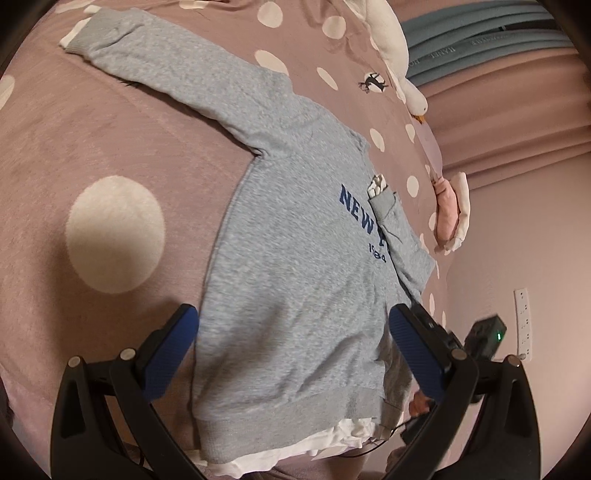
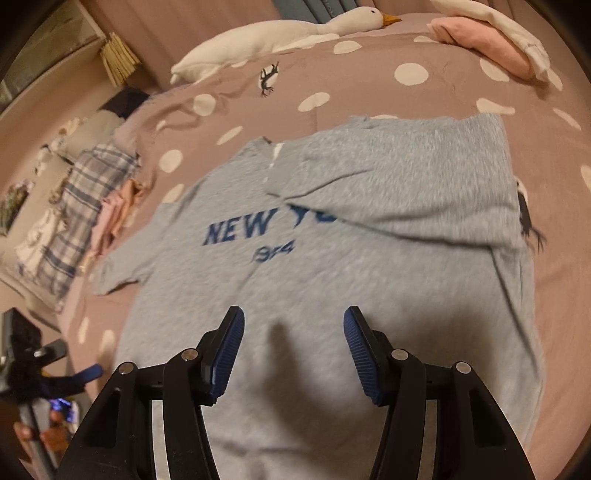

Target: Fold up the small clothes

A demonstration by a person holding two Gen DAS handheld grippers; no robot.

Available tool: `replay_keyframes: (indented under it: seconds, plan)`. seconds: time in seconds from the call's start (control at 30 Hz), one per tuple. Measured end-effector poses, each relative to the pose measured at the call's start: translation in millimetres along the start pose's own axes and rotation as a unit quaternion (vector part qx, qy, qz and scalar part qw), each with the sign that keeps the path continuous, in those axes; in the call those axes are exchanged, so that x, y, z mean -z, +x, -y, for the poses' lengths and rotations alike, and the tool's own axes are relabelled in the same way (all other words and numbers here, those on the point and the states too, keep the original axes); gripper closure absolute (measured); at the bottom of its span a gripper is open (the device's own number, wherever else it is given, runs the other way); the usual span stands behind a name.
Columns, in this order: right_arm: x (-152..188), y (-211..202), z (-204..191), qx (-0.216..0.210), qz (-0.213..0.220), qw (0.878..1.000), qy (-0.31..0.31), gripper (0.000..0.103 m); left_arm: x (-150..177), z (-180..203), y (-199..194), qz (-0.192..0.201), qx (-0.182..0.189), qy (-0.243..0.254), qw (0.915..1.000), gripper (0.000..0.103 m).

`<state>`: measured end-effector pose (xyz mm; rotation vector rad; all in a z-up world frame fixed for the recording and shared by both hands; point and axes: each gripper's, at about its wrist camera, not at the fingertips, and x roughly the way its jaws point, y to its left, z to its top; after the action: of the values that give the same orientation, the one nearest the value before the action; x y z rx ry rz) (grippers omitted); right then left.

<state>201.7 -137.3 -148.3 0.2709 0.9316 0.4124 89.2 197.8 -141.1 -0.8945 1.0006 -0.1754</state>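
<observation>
A small grey sweatshirt (image 1: 295, 258) with blue "NEW YORK" lettering lies flat on a pink spotted bedspread (image 1: 92, 147). One sleeve (image 1: 177, 70) stretches out to the far left. The other sleeve (image 1: 391, 218) is folded in across the chest and covers part of the lettering. A white layer shows under the hem. My left gripper (image 1: 293, 332) is open and empty above the lower body of the sweatshirt. In the right wrist view my right gripper (image 2: 293, 339) is open and empty above the sweatshirt (image 2: 332, 258), below the folded sleeve (image 2: 406, 177).
A white goose plush (image 2: 277, 33) and folded pink and white clothes (image 2: 491, 40) lie at the far side of the bed. A plaid garment and other clothes (image 2: 74, 221) lie at the left edge. A wall with a socket strip (image 1: 522, 321) is at the right.
</observation>
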Motion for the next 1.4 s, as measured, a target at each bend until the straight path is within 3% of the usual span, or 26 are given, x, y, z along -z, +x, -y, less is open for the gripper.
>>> replay_keyframes:
  seconds: [0.3, 0.63, 0.9, 1.4]
  plan:
    - [28.6, -15.7, 2.7, -0.111, 0.046, 0.989, 0.081, 0.043, -1.1, -12.1, -2.9, 0.006, 0.012, -0.014, 0.9998, 0.0]
    - [35.5, -23.4, -25.0, -0.22, 0.052, 0.971, 0.083, 0.031, -17.0, -27.2, -10.5, 0.04, 0.012, -0.032, 0.9986, 0.0]
    - [32.7, -13.3, -58.8, -0.215, 0.052, 0.974, 0.042, 0.031, -53.0, -47.8, -21.5, 0.091, 0.019, -0.057, 0.994, 0.0]
    - [32.7, -2.5, -70.3, -0.189, 0.034, 0.981, 0.023, 0.031, -108.1, -95.6, -15.9, 0.118, 0.065, -0.131, 0.9821, 0.0]
